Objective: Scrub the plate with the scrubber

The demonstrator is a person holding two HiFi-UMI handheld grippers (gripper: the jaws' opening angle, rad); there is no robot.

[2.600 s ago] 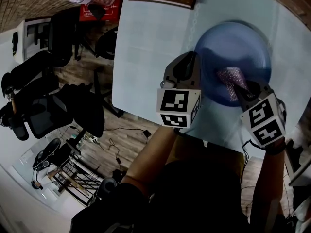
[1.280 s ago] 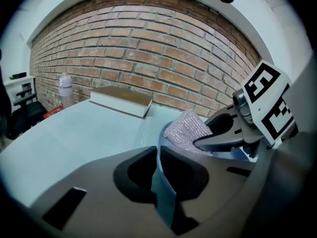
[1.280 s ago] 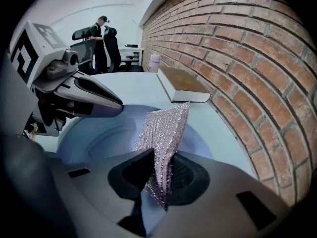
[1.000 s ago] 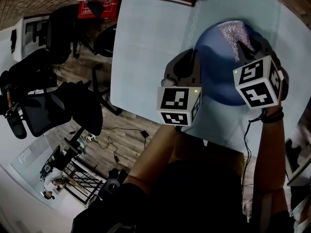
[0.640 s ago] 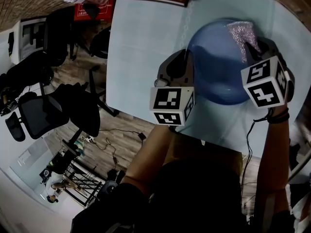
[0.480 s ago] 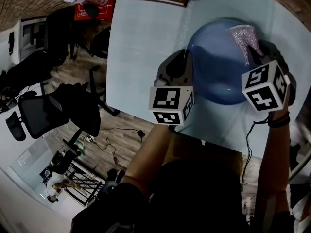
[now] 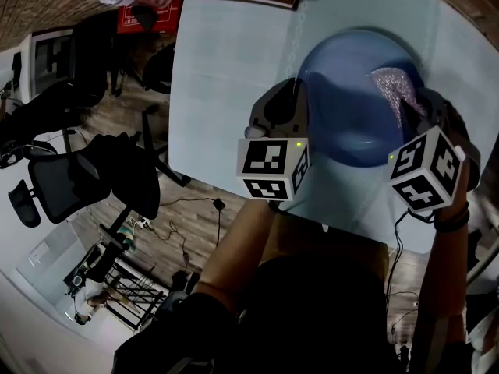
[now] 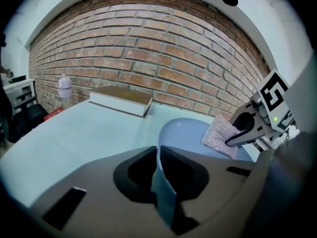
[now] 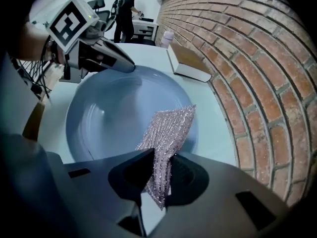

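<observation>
My left claw (image 8: 158,170) pinches the near rim of the blue plate (image 7: 343,107), which sits on the pale surface (image 7: 234,68). My right claw (image 9: 159,175) grips the glittery scrubber (image 9: 171,128), its free end over the plate's inside.

Glossy smooth plate (image 9: 114,118); glittery woven scrubber (image 9: 166,135).

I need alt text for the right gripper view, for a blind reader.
The right gripper holds a sparkly scrubber over a blue plate. Across the plate, the left gripper grips its rim; a brick wall runs along the right.
</observation>
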